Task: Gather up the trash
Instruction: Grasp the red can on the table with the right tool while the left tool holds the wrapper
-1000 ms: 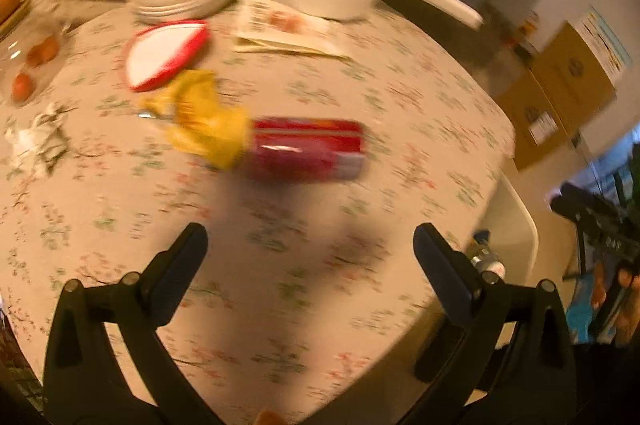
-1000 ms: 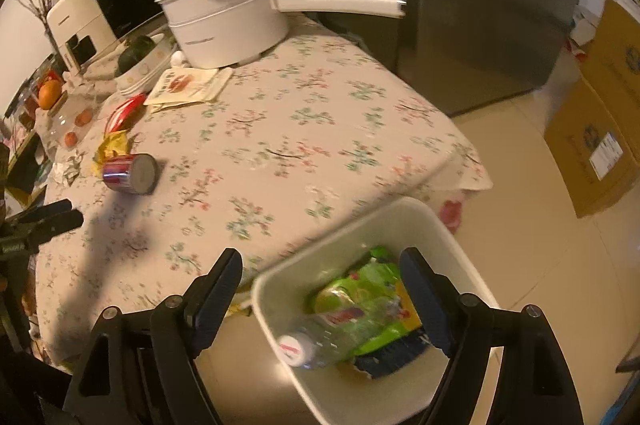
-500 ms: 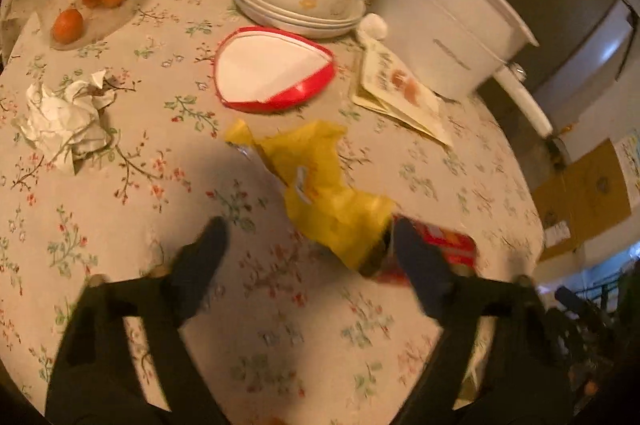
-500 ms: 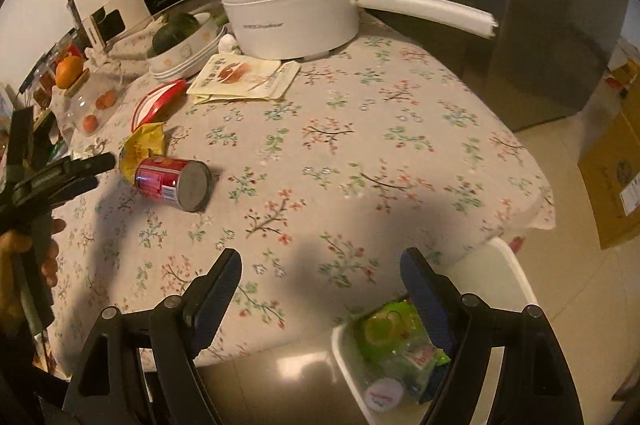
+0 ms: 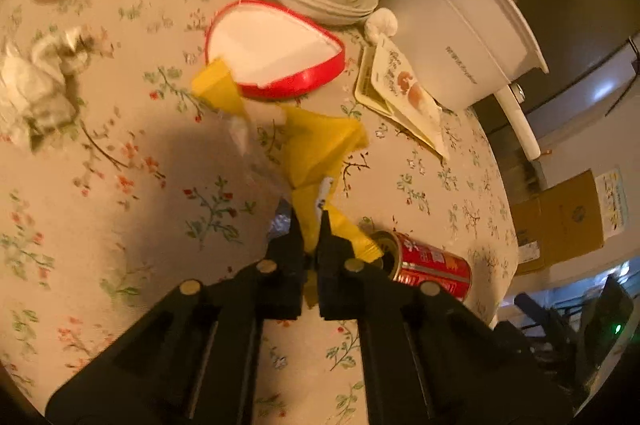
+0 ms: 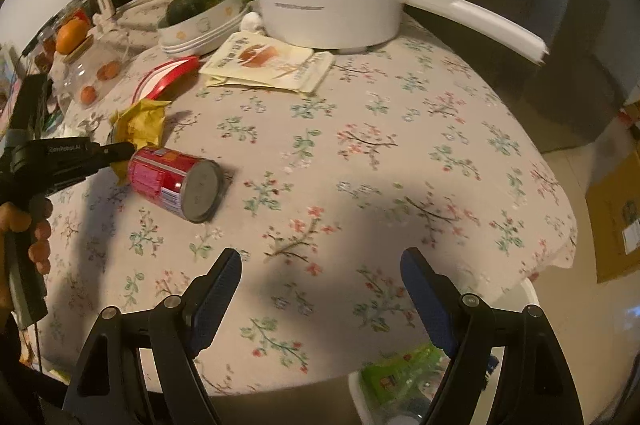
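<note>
Yellow wrapper (image 5: 320,153) is pinched in my left gripper (image 5: 309,225), just beside the red can (image 5: 424,265). My right gripper (image 6: 320,289), near the can, stands open and empty.

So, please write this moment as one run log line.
left hand-held gripper: shut on yellow wrapper | right hand-held gripper: open, empty | red can: on table

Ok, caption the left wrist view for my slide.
Left gripper shut on yellow wrapper beside red can on floral tablecloth.
</note>
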`<state>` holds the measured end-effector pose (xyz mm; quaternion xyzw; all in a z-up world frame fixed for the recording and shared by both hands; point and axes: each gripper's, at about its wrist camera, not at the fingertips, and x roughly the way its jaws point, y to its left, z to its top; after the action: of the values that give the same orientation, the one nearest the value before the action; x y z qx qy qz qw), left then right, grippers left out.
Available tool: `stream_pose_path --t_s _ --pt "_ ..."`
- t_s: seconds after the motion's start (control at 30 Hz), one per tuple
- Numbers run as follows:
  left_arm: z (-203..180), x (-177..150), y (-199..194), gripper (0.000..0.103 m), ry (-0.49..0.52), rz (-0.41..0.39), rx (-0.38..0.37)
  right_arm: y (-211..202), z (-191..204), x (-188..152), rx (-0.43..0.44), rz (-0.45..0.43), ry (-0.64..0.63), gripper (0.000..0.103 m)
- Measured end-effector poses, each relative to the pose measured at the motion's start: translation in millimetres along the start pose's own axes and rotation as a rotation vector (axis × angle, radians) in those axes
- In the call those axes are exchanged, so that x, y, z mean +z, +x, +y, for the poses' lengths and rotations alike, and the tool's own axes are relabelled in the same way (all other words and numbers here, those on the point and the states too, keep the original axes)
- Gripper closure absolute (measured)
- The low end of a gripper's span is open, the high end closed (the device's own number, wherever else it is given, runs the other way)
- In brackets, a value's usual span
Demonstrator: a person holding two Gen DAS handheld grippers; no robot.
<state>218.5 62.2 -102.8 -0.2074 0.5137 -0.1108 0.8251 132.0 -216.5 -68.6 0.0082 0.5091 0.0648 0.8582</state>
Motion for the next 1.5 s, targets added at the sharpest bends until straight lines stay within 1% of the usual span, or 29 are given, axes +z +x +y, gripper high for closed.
stream_pose_path --t_s 0.13,0.2,0.4,0.5,0.53,0.6,0.67,0.77,1.03,1.1,1.17,1.27,1.5 --pt "1 1 -23 0.098 0.042 -0.039 0.018 5 23 6 0.011 -0.019 -0.084 0.020" --pt "7 -1 -35 0.098 0.042 -0.057 0.014 8 35 9 0.024 -0.029 -0.130 0.020" --pt "25 -12 -52 0.098 0.027 -0.043 -0.010 24 74 16 0.072 -0.055 -0.291 0.019" --pt "37 -20 -61 0.098 -0.009 -0.022 -0.042 35 96 20 0.091 -0.037 -0.427 0.017" --pt "39 -21 -62 0.098 -0.022 -0.015 -0.054 39 104 21 0.086 -0.025 -0.487 0.017" --pt "44 -24 -68 0.098 -0.043 -0.008 -0.077 46 113 23 0.078 -0.010 -0.567 0.017" --pt "44 -26 -73 0.098 -0.031 -0.015 -0.072 55 118 24 0.065 0.009 -0.632 0.017" --pt "43 -27 -78 0.098 -0.005 -0.025 -0.036 64 122 28 0.047 0.016 -0.676 0.017" --pt "47 -28 -80 0.098 -0.002 -0.024 -0.018 84 122 35 0.073 0.035 -0.655 0.018" --pt "47 -28 -79 0.098 -0.002 -0.022 -0.017 85 120 34 0.094 0.035 -0.642 0.020" --pt "47 -29 -81 0.098 -0.002 -0.024 -0.018 82 118 33 0.114 0.031 -0.623 0.033" --pt "45 -30 -83 0.098 -0.002 -0.030 -0.022 76 115 33 0.138 0.041 -0.583 0.035" --pt "35 -35 -91 0.098 0.009 -0.041 -0.037 43 102 24 0.176 0.011 -0.461 0.039"
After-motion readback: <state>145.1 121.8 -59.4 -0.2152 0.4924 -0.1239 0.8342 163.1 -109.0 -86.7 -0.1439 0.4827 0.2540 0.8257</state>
